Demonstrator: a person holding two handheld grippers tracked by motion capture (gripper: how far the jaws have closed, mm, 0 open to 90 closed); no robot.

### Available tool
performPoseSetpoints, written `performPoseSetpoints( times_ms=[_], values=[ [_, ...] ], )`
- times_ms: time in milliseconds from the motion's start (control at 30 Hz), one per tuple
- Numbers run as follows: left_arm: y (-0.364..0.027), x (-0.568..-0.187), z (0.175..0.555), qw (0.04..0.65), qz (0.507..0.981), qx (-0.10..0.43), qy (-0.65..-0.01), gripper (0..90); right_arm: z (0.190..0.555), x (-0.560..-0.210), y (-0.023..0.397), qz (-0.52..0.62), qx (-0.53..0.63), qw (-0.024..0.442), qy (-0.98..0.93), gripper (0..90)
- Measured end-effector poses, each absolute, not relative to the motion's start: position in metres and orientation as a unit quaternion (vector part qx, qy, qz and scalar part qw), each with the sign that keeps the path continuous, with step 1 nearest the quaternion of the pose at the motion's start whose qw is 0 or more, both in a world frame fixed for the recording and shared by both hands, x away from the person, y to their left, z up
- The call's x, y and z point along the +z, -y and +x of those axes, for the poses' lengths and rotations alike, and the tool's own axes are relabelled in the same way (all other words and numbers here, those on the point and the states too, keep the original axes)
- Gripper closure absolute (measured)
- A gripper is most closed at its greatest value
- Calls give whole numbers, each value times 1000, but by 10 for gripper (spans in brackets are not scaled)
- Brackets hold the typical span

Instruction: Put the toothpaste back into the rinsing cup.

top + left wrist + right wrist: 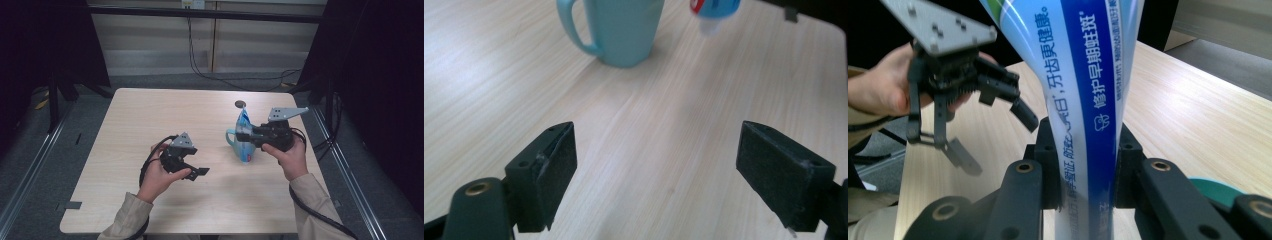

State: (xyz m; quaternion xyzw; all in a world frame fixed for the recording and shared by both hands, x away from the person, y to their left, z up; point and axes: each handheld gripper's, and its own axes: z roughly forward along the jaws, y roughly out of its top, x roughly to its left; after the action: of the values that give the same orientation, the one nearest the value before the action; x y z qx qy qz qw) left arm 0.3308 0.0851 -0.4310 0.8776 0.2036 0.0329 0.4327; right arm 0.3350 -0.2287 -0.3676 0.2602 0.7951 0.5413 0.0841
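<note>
Right tongs (1083,165) gripping toothpaste tube (1083,90) over mug (234,140); left tongs (656,165) hanging wide, gripping nothing.
Pale wood-grain tabletop (150,115) sitting between black curtains, grey floor and cables showing behind. Small dark disc (240,104) near the far edge, too small to identify. Tube cap (711,25) pointing down beside the light-blue mug, mug top getting cut off in the left gripper view. Tube showing blue and white with printed lettering, hanging upright at tabletop right of centre.

Glossy plastic toothpaste tube (1088,100), smooth glazed-looking mug (624,30) (turquoise), matt pale wood-grain table (150,115).
</note>
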Motion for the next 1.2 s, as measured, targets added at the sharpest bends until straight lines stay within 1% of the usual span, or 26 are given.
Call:
performPoseSetpoints(
  times_ms=[400, 567, 733, 833, 867, 1200],
  values=[
    [-96, -472, 327, 384, 898, 38, -211, 173, 343, -359, 231, 274, 554, 95, -781, 722],
    [-100, -480, 326, 378, 900, 37, -215, 173, 345, -356, 231, 276, 553, 98, -780, 721],
    [-106, -487, 323, 365, 904, 54, -214, 173, 349, -351, 231, 280, 559, 103, -774, 722],
    [-108, -488, 323, 365, 904, 62, -214, 175, 351, -350, 231, 282, 564, 105, -769, 722],
    [-108, -490, 322, 373, 900, 60, -218, 175, 352, -349, 232, 282, 565, 105, -768, 722],
    [-115, -496, 321, 369, 902, 75, -210, 176, 361, -344, 233, 294, 571, 121, -757, 720]
  ],
)
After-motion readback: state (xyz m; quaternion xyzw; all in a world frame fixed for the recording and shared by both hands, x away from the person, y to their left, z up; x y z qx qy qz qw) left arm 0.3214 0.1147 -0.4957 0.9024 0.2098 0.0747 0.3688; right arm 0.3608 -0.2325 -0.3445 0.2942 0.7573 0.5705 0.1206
